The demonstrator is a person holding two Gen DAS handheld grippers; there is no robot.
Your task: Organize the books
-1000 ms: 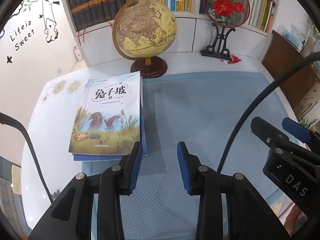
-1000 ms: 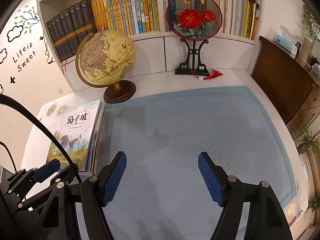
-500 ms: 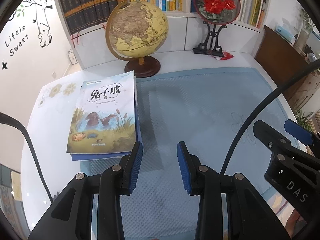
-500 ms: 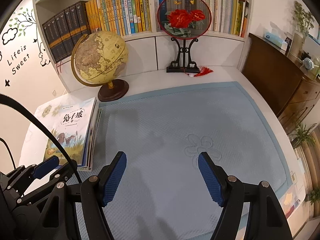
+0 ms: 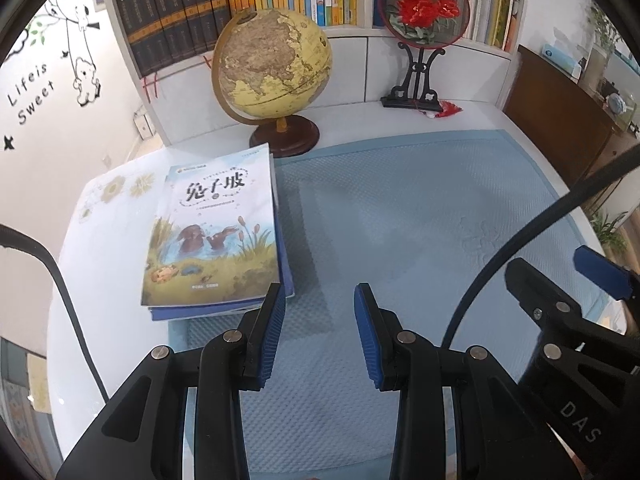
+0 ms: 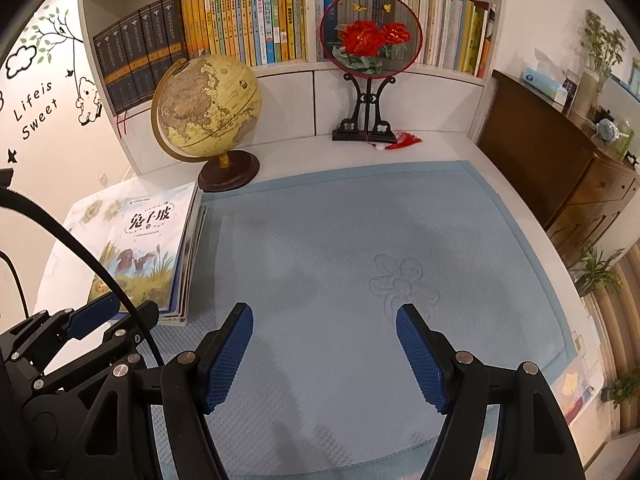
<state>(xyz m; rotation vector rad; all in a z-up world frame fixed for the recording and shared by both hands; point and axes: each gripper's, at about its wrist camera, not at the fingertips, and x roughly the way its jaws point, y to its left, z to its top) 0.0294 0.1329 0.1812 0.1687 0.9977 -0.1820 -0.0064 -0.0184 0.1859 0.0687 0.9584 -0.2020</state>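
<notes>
Both grippers point steeply downward over a pale blue quilted mat (image 6: 360,240) that covers most of the white bench (image 5: 112,264). The left gripper (image 5: 320,312) hangs low near the mat's near left part, its blue-padded fingers (image 5: 272,328) set partly apart with nothing between them; the tip of its left finger sits just beside the near right corner of the stack of books (image 5: 216,240), though whether it touches cannot be told. The right gripper (image 6: 324,344) hovers further right over the open middle of the mat, its fingers (image 6: 420,360) spread wide and empty, with an embossed flower pattern (image 6: 400,280) on the mat just beyond them. In the right wrist view the left gripper shows at the lower left, close alongside, with a black cable (image 6: 80,256) arching over it. The stack of books lies flat at the left edge of the mat, partly on the bare bench, topped by an illustrated book with two rabbits among reeds on its cover. Behind the stack stands a globe (image 5: 272,64) on a dark round base, and further right a round fan with red flowers (image 6: 372,40) on a black stand. A bookshelf (image 6: 240,32) filled with upright books runs along the back wall.
</notes>
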